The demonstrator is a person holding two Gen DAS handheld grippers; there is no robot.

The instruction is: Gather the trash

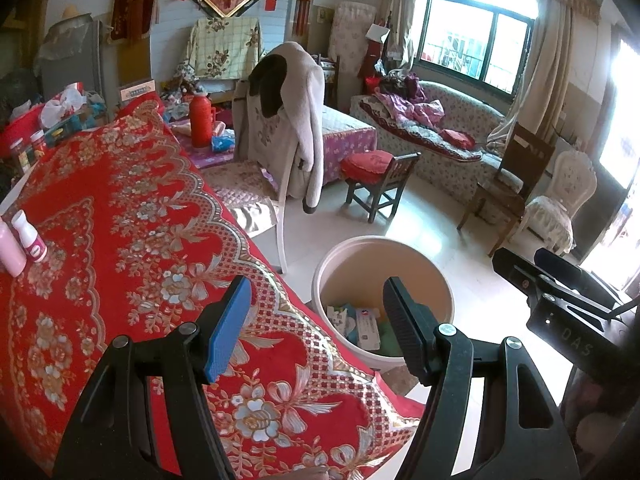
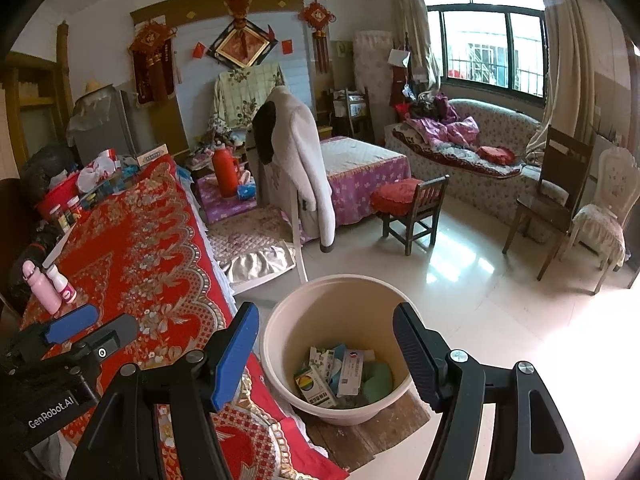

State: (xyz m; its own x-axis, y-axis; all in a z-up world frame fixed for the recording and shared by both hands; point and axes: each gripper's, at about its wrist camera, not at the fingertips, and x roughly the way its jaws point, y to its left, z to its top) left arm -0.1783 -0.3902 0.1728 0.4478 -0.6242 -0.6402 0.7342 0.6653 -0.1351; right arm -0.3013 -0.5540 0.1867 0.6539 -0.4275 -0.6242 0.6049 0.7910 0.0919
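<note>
A cream plastic bucket (image 2: pixel 340 279) stands on the floor beside the table and holds several small boxes (image 2: pixel 350 372) and a green wad (image 2: pixel 378 382). My right gripper (image 2: pixel 326 308) hangs above its near rim, open, with nothing between the pads. My left gripper (image 1: pixel 316 284) is open too, over the corner of the red floral tablecloth (image 1: pixel 120 200), with the bucket (image 1: pixel 424 276) just to its right. Each gripper shows in the other's view: the right gripper (image 1: pixel 538 266) at the right edge, the left gripper (image 2: pixel 94 328) at the lower left. A pink bottle (image 2: pixel 40 284) and a white bottle (image 2: pixel 62 284) stand on the cloth.
Jars, bags and a red tub (image 2: pixel 60 196) crowd the table's far end. A chair draped with a beige coat (image 2: pixel 296 160) stands close behind the bucket. Further off are a red thermos (image 2: pixel 225 174), a small wooden chair with a red cushion (image 2: pixel 408 208), and a sofa (image 2: pixel 472 152). Shiny tiled floor (image 2: pixel 480 300) lies right of the bucket.
</note>
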